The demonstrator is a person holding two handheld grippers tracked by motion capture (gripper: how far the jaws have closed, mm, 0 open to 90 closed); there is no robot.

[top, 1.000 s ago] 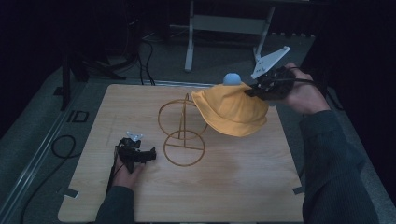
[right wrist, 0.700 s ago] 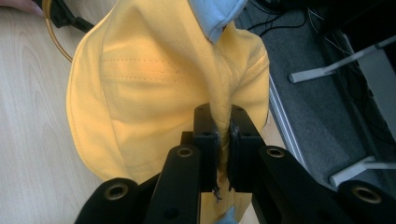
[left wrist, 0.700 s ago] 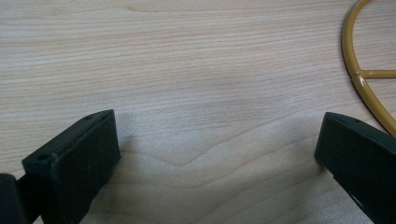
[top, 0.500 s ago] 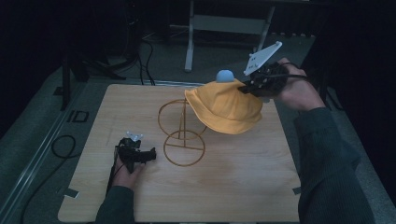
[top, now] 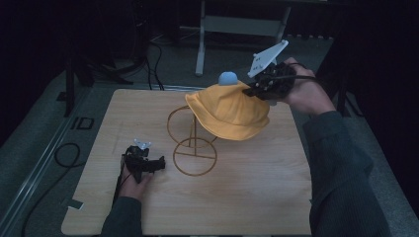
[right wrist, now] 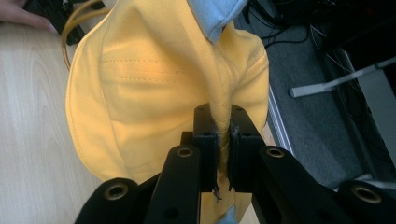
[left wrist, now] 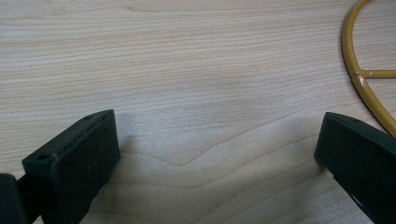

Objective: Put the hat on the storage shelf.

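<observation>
Yellow hat [right wrist: 154, 88] pinched between jaws

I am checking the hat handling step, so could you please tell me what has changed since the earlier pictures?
The right tool, shut on the yellow hat, carried it leftward over the wire stand. The left tool stayed open on the table; the stand did not move.

light wooden rectangular table [top: 247, 197], pale grain running lengthwise. yellow wire stand with round ring base [top: 195, 157] stands directly on it, near centre. left gripper [top: 143, 163] rests on table just left of stand base.
</observation>
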